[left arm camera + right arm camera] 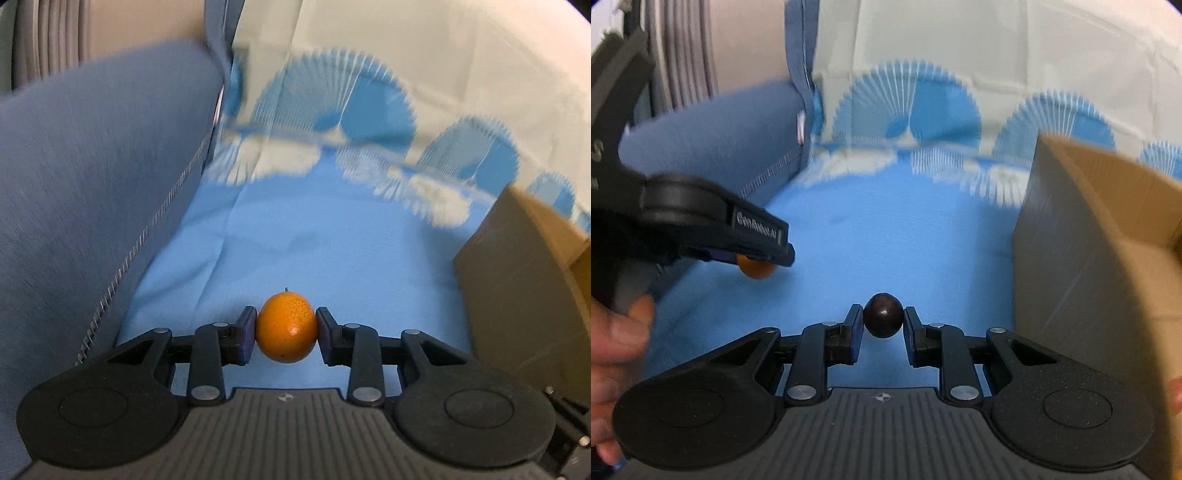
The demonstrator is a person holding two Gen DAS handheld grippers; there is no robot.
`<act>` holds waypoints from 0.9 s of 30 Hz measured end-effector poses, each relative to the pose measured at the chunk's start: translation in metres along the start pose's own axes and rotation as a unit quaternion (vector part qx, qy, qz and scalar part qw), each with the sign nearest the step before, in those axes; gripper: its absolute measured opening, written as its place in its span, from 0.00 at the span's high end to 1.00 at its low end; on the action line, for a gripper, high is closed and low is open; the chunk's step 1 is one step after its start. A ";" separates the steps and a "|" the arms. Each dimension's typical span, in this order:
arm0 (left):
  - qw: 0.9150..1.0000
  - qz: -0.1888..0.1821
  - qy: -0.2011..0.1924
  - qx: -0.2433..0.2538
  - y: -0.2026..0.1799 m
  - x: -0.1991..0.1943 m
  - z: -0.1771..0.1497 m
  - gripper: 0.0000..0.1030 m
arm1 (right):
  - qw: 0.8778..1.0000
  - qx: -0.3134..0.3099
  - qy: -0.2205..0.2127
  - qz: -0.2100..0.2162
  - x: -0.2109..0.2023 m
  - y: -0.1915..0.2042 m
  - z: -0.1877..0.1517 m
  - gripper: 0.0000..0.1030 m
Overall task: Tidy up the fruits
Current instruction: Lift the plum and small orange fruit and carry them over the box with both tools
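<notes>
In the left wrist view my left gripper (286, 332) is shut on a small orange fruit (286, 326), both pads pressed to its sides, held above the blue cloth (295, 236). In the right wrist view my right gripper (882, 325) is shut on a small dark brown round fruit (882, 315). The left gripper (764, 258) also shows there at the left, held by a hand (613, 339), with the orange fruit (753, 268) peeking out under its fingers. A cardboard box (1089, 240) stands open at the right, beside both grippers.
The blue cloth with white and blue fan patterns (923, 110) covers the surface and rises at the back. A grey-blue cushion (92, 192) lies along the left. The cardboard box (517, 280) fills the right edge.
</notes>
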State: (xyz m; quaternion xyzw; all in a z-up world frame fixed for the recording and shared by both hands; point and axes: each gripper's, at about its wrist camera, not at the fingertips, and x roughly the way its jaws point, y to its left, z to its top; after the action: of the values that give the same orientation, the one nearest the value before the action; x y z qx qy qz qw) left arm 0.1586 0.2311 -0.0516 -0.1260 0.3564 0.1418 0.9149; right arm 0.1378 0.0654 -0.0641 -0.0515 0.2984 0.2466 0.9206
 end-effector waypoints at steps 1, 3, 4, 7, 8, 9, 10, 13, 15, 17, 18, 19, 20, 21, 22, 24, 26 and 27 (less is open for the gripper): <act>1.000 -0.004 -0.017 0.002 -0.002 -0.009 0.000 0.63 | 1.000 -0.002 -0.012 0.002 -0.009 -0.002 0.003 0.77; 0.998 -0.016 -0.057 0.007 -0.008 -0.031 0.001 0.63 | 0.999 -0.001 -0.038 0.002 -0.030 -0.008 0.009 0.77; 0.997 -0.022 -0.074 0.009 -0.010 -0.040 0.002 0.63 | 0.999 0.001 -0.048 0.003 -0.040 -0.010 0.010 0.77; 0.993 -0.040 -0.112 0.011 -0.017 -0.069 0.000 0.63 | 0.997 0.003 -0.074 -0.001 -0.072 -0.019 0.010 0.76; 0.992 -0.046 -0.120 0.008 -0.019 -0.078 -0.001 0.63 | 0.997 0.003 -0.083 -0.003 -0.083 -0.023 0.010 0.77; 0.991 -0.052 -0.125 0.005 -0.021 -0.085 -0.002 0.63 | 0.996 0.003 -0.090 -0.005 -0.093 -0.026 0.010 0.77; 0.990 -0.057 -0.131 0.002 -0.023 -0.093 -0.003 0.63 | 0.995 0.003 -0.100 -0.006 -0.104 -0.030 0.009 0.77; 0.986 -0.073 -0.147 0.000 -0.031 -0.113 -0.005 0.63 | 0.992 0.004 -0.126 -0.009 -0.133 -0.044 0.008 0.77; 0.984 -0.080 -0.158 0.011 -0.040 -0.125 -0.007 0.63 | 0.990 0.007 -0.144 -0.013 -0.151 -0.056 0.008 0.77; 0.982 -0.088 -0.165 0.025 -0.050 -0.134 -0.007 0.63 | 0.987 0.011 -0.158 -0.018 -0.165 -0.072 0.009 0.77; 0.981 -0.091 -0.168 0.031 -0.054 -0.138 -0.007 0.63 | 0.986 0.012 -0.165 -0.024 -0.171 -0.080 0.010 0.77; 0.980 -0.096 -0.170 0.036 -0.059 -0.141 -0.008 0.63 | 0.985 0.014 -0.171 -0.029 -0.178 -0.088 0.011 0.77; 0.979 -0.100 -0.172 0.040 -0.063 -0.143 -0.009 0.63 | 0.983 0.018 -0.177 -0.036 -0.184 -0.099 0.013 0.77; 0.978 -0.106 -0.173 0.044 -0.067 -0.144 -0.009 0.63 | 0.982 0.021 -0.182 -0.043 -0.190 -0.108 0.015 0.77; 0.977 -0.111 -0.174 0.045 -0.070 -0.145 -0.008 0.63 | 0.980 0.025 -0.190 -0.054 -0.197 -0.120 0.018 0.77; 0.976 -0.121 -0.175 0.041 -0.077 -0.147 -0.008 0.63 | 0.976 0.031 -0.202 -0.072 -0.207 -0.142 0.021 0.77; 0.977 -0.125 -0.169 0.034 -0.082 -0.145 -0.007 0.63 | 0.973 0.033 -0.209 -0.091 -0.214 -0.169 0.025 0.77; 0.977 -0.126 -0.166 0.030 -0.085 -0.143 -0.006 0.63 | 0.972 0.034 -0.208 -0.100 -0.215 -0.180 0.026 0.77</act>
State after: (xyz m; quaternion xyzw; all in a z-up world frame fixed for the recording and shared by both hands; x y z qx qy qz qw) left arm 0.0835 0.1254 0.0532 -0.1169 0.1848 0.0330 0.9752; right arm 0.0884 -0.1768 0.0715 0.0030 0.1020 0.1479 0.9837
